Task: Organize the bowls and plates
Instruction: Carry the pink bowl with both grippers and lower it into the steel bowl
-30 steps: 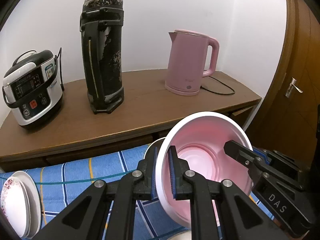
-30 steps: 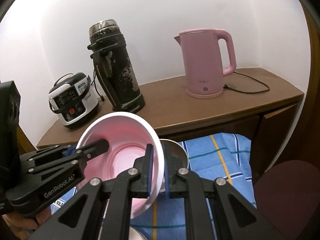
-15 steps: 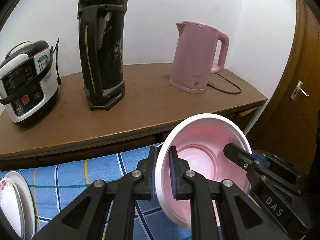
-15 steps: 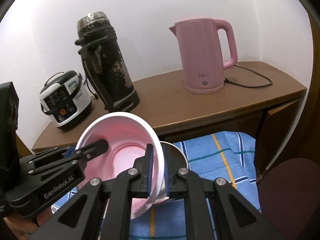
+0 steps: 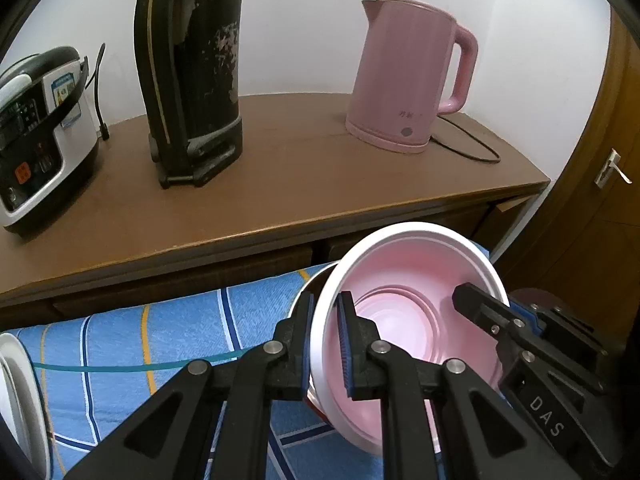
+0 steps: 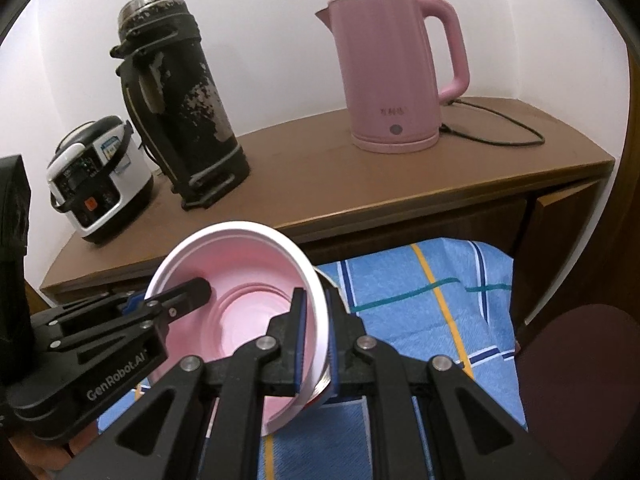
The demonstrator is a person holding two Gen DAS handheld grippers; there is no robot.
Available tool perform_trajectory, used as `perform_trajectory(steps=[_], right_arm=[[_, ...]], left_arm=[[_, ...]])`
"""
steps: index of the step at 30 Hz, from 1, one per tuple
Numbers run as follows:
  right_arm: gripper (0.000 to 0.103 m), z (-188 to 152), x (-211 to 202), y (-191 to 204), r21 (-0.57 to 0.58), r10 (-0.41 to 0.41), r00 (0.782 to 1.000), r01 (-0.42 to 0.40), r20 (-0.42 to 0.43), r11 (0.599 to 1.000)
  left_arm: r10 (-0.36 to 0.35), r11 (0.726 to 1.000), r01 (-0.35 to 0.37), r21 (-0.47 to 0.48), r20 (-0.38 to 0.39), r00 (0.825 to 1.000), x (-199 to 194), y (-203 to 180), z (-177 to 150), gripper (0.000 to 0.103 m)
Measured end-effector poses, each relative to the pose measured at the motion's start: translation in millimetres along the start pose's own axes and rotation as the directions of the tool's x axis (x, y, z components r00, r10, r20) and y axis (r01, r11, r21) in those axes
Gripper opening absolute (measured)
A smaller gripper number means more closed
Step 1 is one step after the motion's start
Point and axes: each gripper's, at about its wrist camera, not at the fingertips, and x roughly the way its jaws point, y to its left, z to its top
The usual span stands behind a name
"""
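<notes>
I am gripping the pink bowl (image 5: 416, 280) by opposite rims, left gripper (image 5: 325, 344) and right gripper (image 6: 315, 344) both clamping it, tilted above the blue cloth (image 5: 160, 340); beyond it, the counter (image 5: 280, 184) is carrying the flask (image 5: 188, 60) and kettle (image 5: 404, 76)

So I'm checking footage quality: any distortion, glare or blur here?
Left wrist view: fisheye bends the cabinet edge; dark vignette corners; pink bowl sharp. Right wrist view: same curving, bright wash on the wall behind the kettle; no motion blur.
</notes>
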Motion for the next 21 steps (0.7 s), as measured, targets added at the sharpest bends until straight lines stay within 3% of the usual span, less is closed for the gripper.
perform_trajectory(steps=[21], right_arm=[[0.012,-6.7,17.2,2.2,-0.025,-0.045,0.999,0.045,-0.008,0.999]], left_arm=[[0.034,0.999,-0.034,-0.006,-0.035,0.999,21.2,2.2,-4.8,0.013]])
